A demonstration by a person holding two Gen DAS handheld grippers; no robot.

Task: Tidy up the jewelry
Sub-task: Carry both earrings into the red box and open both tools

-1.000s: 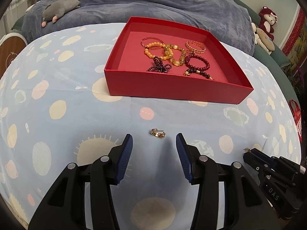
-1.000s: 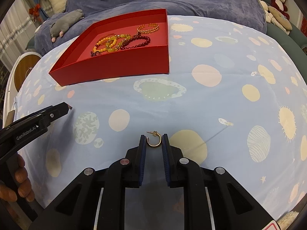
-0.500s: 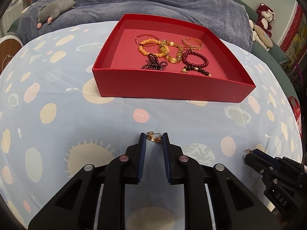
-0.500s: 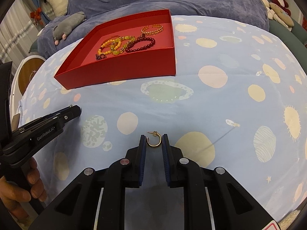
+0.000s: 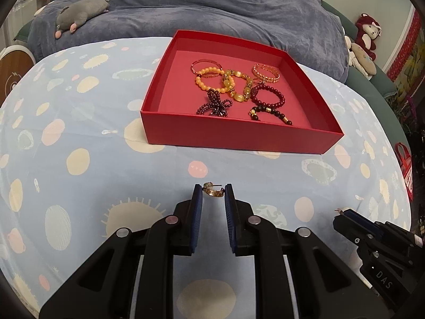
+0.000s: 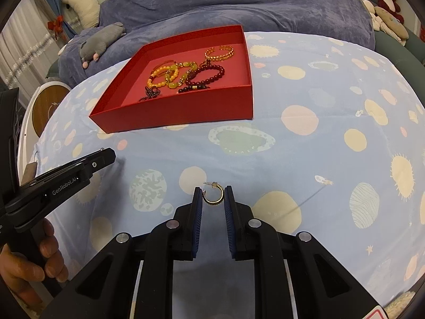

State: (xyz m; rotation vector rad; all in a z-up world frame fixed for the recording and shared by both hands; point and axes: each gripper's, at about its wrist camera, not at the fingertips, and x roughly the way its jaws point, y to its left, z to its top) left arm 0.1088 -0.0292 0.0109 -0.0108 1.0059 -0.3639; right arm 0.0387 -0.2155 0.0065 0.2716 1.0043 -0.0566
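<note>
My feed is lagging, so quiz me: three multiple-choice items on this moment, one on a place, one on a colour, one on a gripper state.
1. Where do the beaded bracelets lie?
A. Inside the box
B. On the bedsheet beside the box
C. On the grey plush toy

2. What colour is the box?
A. Blue
B. Red
C. White

3. How does the left gripper stand?
A. Wide open, nothing between its fingers
B. Shut on a beaded bracelet
C. Shut on a gold hoop earring

Key:
1 A: the beaded bracelets sit on the floor of the red box, within its walls.
2 B: its walls and floor are red against the pale blue spotted bedsheet.
3 C: the left gripper pinches a gold hoop earring at its tips; the right gripper likewise holds the other gold hoop earring.
</note>
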